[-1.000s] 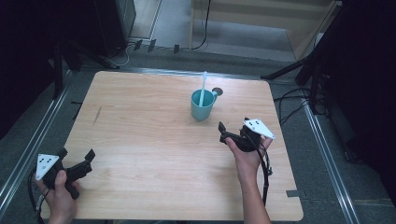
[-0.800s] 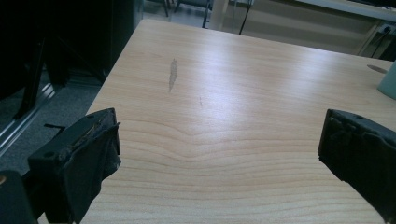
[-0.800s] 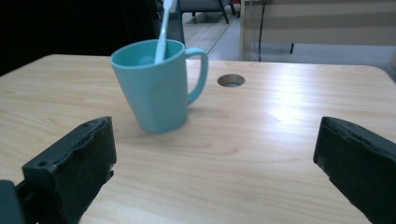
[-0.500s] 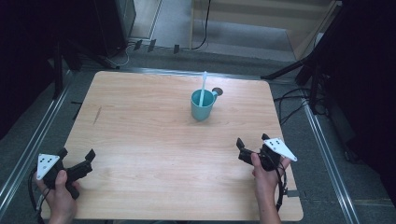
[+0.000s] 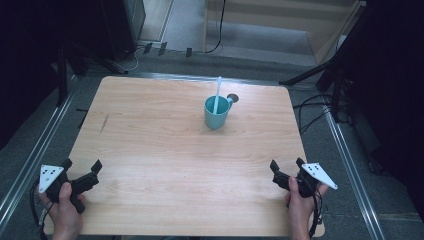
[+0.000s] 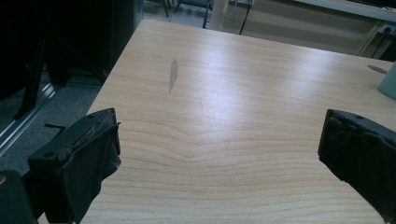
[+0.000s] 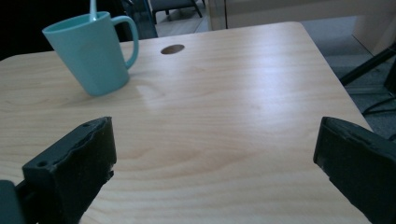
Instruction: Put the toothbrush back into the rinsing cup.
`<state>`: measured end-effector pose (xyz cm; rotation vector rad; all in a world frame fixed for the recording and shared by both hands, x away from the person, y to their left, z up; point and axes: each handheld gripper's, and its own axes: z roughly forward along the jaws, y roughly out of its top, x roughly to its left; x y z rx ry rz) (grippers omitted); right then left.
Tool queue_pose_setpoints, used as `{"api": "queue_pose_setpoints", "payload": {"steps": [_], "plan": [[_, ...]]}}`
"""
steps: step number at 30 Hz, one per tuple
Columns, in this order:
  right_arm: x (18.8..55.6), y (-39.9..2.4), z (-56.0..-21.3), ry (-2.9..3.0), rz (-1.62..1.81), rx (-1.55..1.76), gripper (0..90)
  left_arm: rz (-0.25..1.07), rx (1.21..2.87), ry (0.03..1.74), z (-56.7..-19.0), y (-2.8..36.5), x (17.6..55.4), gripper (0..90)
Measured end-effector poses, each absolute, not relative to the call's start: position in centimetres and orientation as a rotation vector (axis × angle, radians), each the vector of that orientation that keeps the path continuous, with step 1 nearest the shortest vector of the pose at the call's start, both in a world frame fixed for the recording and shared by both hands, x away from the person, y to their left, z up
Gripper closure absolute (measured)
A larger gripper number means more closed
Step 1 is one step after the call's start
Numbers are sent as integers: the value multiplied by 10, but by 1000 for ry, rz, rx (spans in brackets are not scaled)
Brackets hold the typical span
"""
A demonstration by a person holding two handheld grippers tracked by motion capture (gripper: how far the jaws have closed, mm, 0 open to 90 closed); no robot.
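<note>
A wooden bench (image 5: 165, 150) with rounded corners carries a teal mug (image 5: 216, 112) that stands upright toward the far edge, a little right of the middle. A pale straw-like stick (image 5: 216, 95) leans in the mug and rises past its rim; what it is exactly cannot be told. The mug's handle points toward the far right corner, and just beside it a small dark round hole (image 5: 232, 98) sits in the bench top. A faint grey scuff (image 5: 103, 123) marks the wood nearer the left edge.

The left claw (image 5: 80, 165) is held at the near left corner, over the bench edge, in the person's left hand (image 5: 64, 210). Its jaws stand wide apart with nothing between them; the left gripper view shows bare wood and the scuff (image 6: 173, 74) between the two black jaws, with a sliver of the mug (image 6: 388, 83) at the right border.

The right claw (image 5: 286, 166) is held near the near right corner, close to the right edge, in the right hand (image 5: 299, 202). Its jaws also gape wide and grip nothing. In the right gripper view the mug (image 7: 93, 53) stands well apart from the jaws, up and to the left, with the hole (image 7: 172, 49) beside its handle.

Grey floor, cables (image 5: 312, 112) and dark stands surround the bench.
</note>
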<state>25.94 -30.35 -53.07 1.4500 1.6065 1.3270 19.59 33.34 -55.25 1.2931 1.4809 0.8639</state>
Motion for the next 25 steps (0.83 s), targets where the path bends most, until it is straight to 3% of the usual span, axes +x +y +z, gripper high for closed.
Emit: {"api": "queue_pose_setpoints", "payload": {"steps": [14, 25], "plan": [[231, -347, -539, 1513, 1337, 1508, 0, 862, 1294, 1486, -552, 333, 196, 0], [228, -359, -546, 1477, 1350, 1526, 0, 857, 1301, 1489, -552, 333, 198, 0]]}}
